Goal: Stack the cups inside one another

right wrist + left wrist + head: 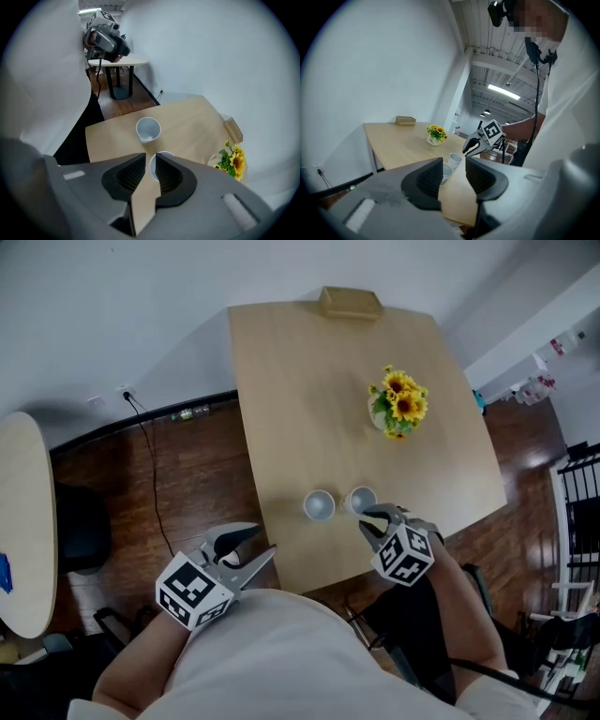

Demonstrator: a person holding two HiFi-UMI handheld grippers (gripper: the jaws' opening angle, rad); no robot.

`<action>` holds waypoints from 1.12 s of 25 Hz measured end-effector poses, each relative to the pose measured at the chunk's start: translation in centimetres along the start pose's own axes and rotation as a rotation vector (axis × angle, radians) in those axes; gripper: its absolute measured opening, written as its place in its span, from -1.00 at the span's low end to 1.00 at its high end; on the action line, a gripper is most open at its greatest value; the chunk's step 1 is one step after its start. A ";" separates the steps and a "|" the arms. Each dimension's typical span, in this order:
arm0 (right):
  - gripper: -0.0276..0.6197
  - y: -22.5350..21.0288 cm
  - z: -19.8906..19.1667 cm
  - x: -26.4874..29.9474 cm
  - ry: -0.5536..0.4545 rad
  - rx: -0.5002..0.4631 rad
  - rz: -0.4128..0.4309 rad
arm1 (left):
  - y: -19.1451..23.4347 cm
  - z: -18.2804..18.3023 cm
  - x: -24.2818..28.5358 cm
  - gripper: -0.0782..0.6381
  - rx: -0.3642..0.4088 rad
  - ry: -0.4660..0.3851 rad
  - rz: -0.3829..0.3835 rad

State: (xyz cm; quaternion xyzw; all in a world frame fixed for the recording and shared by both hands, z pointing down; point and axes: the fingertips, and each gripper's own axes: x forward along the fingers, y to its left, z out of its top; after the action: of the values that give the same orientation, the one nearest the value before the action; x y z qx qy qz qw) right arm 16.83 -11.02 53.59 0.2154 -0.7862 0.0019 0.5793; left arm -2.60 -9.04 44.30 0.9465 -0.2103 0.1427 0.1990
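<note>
Pale wooden table (pixel 281 409) carries two unstacked cups (pixel 319 505) before the sunflowers (pixel 400 401); right gripper (pixel 373 518) narrowly parted at one rim, left gripper (pixel 263 541) wide open, empty.

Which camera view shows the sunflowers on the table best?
The head view: the sunflowers show whole, unobstructed, from above. The left gripper view shows the sunflowers small and far away. The right gripper view shows the sunflowers near its edge, their vase partly hidden.
</note>
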 end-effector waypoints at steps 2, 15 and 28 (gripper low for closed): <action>-0.69 0.7 0.8 -1.1 -0.021 0.012 -0.016 | 0.0 0.1 -0.1 -0.32 0.025 -0.004 0.005; -0.71 4.0 5.3 3.9 -0.001 -0.032 -0.026 | 0.3 -0.2 -3.3 -0.28 0.014 -0.028 -0.054; -0.86 4.6 6.3 8.5 0.140 -0.044 0.028 | 3.6 -3.2 -8.7 -0.27 -0.029 -0.014 -0.016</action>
State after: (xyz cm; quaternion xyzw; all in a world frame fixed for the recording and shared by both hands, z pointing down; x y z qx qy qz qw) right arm 7.56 -11.32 60.38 0.1910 -0.7464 0.0078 0.6374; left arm -12.38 -7.62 45.19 0.9462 -0.2061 0.1312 0.2123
